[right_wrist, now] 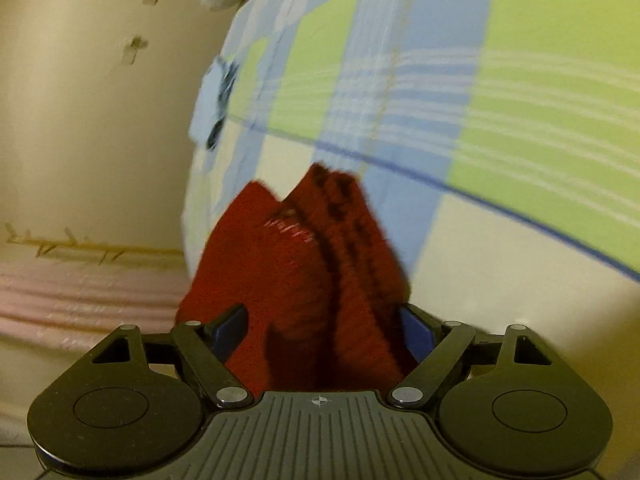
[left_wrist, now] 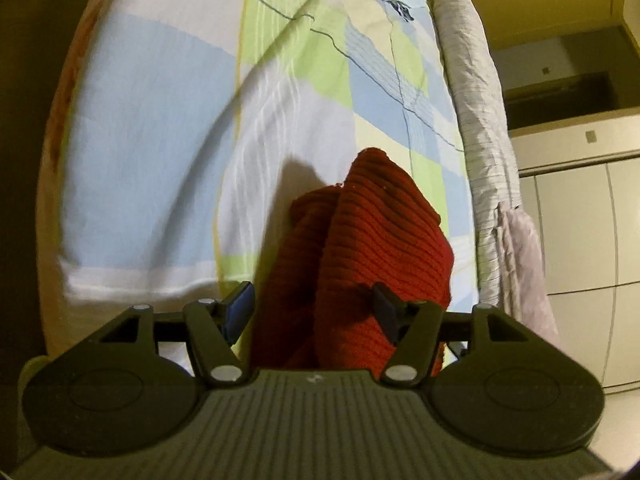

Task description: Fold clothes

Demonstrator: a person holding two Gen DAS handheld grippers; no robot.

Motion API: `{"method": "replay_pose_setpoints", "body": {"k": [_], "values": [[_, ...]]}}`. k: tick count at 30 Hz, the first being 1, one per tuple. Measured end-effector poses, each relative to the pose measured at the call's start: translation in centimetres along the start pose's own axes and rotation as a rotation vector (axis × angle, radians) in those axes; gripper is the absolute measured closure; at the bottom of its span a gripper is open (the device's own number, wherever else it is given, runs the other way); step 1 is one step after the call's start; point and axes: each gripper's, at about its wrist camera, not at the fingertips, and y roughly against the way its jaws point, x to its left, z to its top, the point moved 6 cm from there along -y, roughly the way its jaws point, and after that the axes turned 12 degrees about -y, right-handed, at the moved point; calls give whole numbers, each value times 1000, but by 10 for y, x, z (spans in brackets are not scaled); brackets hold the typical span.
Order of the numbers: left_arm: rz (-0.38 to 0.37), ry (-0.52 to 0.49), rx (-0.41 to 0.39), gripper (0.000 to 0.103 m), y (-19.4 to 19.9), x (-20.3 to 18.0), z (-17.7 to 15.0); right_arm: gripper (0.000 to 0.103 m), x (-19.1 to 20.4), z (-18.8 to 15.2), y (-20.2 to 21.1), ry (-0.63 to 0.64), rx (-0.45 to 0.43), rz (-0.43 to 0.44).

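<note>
1. left wrist view: the red ribbed knit sweater (left_wrist: 372, 240) hangs bunched between the jaws of the left gripper (left_wrist: 312, 312), over the checked bedsheet (left_wrist: 160, 120). the jaws stand wide; the pad at 3 o'clock touches the knit, the one at 9 o'clock sits clear.
2. right wrist view: the right gripper (right_wrist: 320, 332) has the sweater (right_wrist: 304, 264) between its pads; blur hides whether they pinch.
3. judgement: soft, floppy, stretchy, fairly light; take hold at a hem or shoulder edge, not the bunched middle.
</note>
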Motion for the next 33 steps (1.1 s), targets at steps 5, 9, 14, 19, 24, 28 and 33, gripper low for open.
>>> {"method": "replay_pose_setpoints", "body": {"k": [5,9,14,19,24,28,33], "values": [[-5,-14,1,42,-19,-4,-2,20,11,-14,-19,71,90,8],[11,-85,-7,43,-27,-14,-2,30,9,-18,-18,78,108,17],[3,-96,-8,41,-32,-9,1,31,9,-18,-26,96,104,5],[-50,-73,-18,54,-34,-5,-1,31,17,-18,-44,109,139,39],[-82,-67,-21,62,-34,0,-1,47,17,-25,-55,111,182,64],[-97,-81,-35,77,-30,-6,2,62,17,-22,-57,72,155,84],[-106,-113,-58,82,-6,-18,3,67,26,-38,-42,10,108,112]]}}
